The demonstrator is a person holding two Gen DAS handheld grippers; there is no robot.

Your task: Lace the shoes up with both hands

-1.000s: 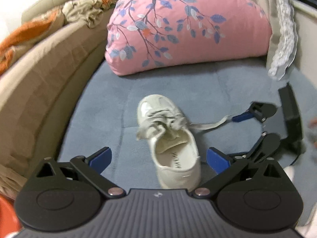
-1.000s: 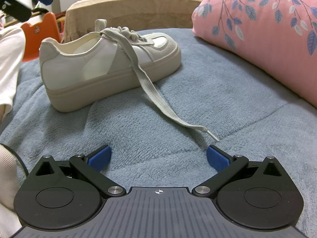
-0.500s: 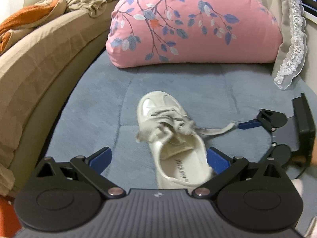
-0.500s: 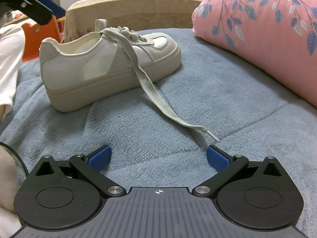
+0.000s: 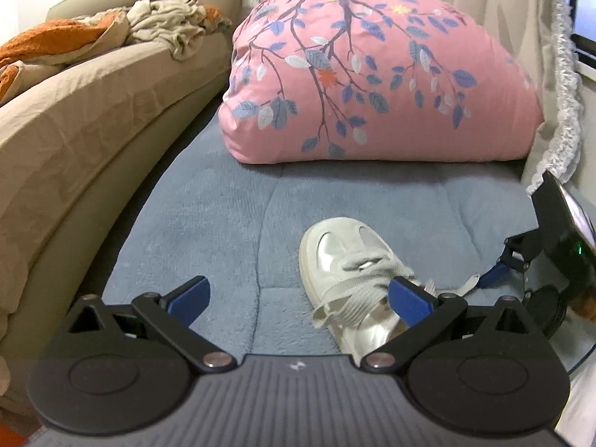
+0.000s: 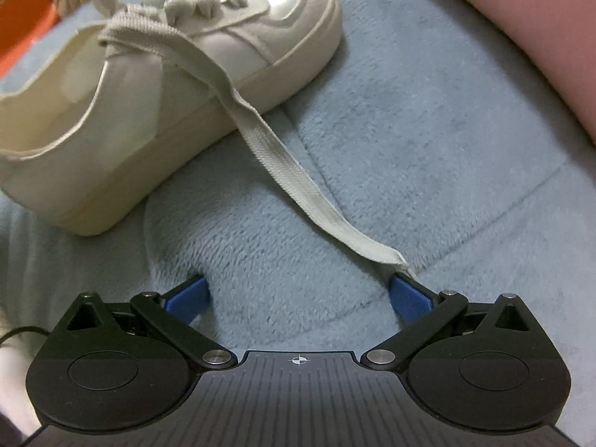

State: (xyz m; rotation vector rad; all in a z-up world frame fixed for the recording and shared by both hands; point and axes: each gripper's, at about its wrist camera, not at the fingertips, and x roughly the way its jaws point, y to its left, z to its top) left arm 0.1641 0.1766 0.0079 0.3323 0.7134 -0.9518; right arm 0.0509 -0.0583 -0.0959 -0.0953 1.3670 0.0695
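A: Where's the sneaker?
B: On the blue blanket, toe toward the pink pillow at twelve o'clock.
A: Your grippers?
B: Your left gripper is spread wide, the shoe at its three o'clock. Your right gripper is spread too, with the loose lace ending at its blue pad, at three o'clock.

Left gripper, right gripper: black linkage arms, blue pad fingers, silver pivot screws, ribbed grey housing, crosshair mark.
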